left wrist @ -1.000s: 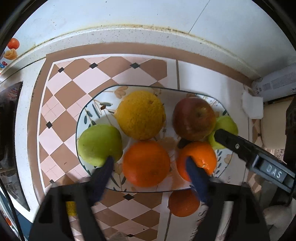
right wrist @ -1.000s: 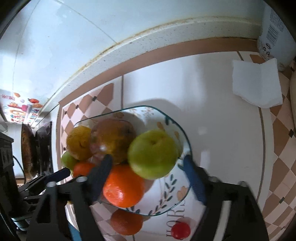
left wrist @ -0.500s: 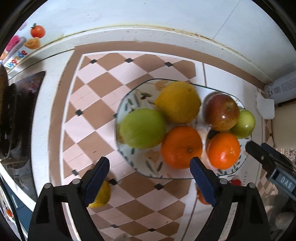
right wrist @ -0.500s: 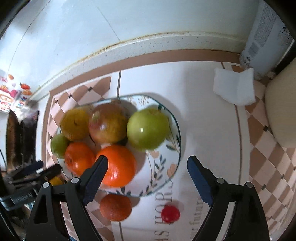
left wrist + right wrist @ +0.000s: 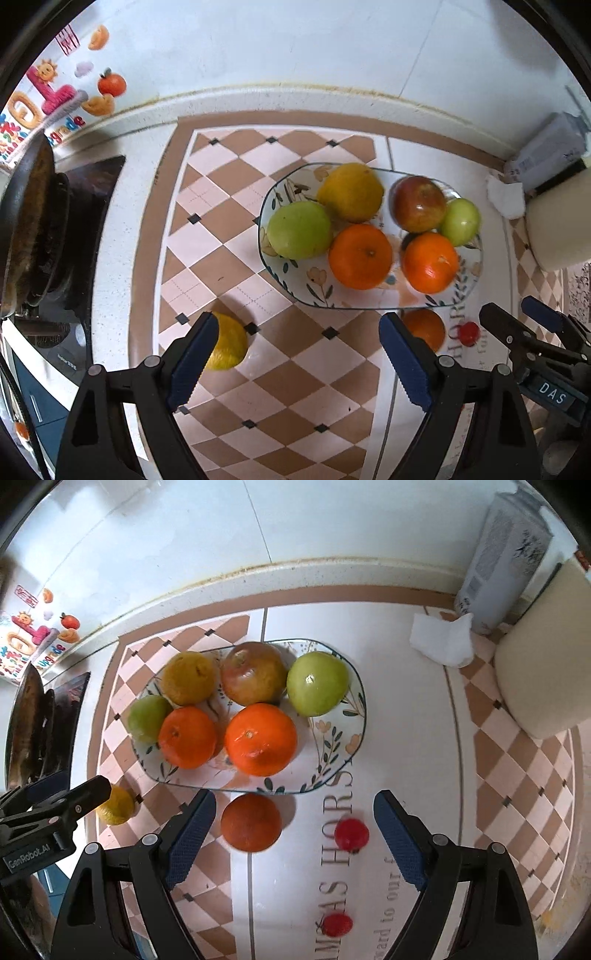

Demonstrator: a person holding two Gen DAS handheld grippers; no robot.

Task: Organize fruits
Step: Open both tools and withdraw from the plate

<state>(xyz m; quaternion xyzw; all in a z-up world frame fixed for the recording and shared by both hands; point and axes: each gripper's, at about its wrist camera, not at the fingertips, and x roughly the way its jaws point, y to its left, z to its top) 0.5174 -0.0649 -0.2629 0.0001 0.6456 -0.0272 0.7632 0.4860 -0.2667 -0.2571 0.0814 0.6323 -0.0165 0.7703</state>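
Observation:
A floral glass plate (image 5: 317, 291) (image 5: 343, 749) holds two oranges (image 5: 360, 256) (image 5: 260, 738), two green apples (image 5: 299, 229) (image 5: 317, 688), a red apple (image 5: 418, 208) (image 5: 254, 674) and a yellow citrus (image 5: 351, 192) (image 5: 189, 678). Off the plate lie a dark orange (image 5: 251, 822) (image 5: 424, 326), a yellow lemon (image 5: 227, 347) (image 5: 116, 806) and two small red tomatoes (image 5: 351, 834) (image 5: 337, 924). My left gripper (image 5: 295, 362) is open and empty, near the lemon. My right gripper (image 5: 295, 834) is open and empty, above the dark orange and a tomato.
A black pan on a stove (image 5: 33, 236) stands at the left. A white tissue (image 5: 443, 642), a carton (image 5: 506, 557) and a cream container (image 5: 543, 657) stand at the right. A tiled wall with stickers (image 5: 55, 96) runs behind the patterned countertop.
Both grippers have pulled back and up from the plate. The loose lemon, dark orange and tomatoes on the counter have come into view.

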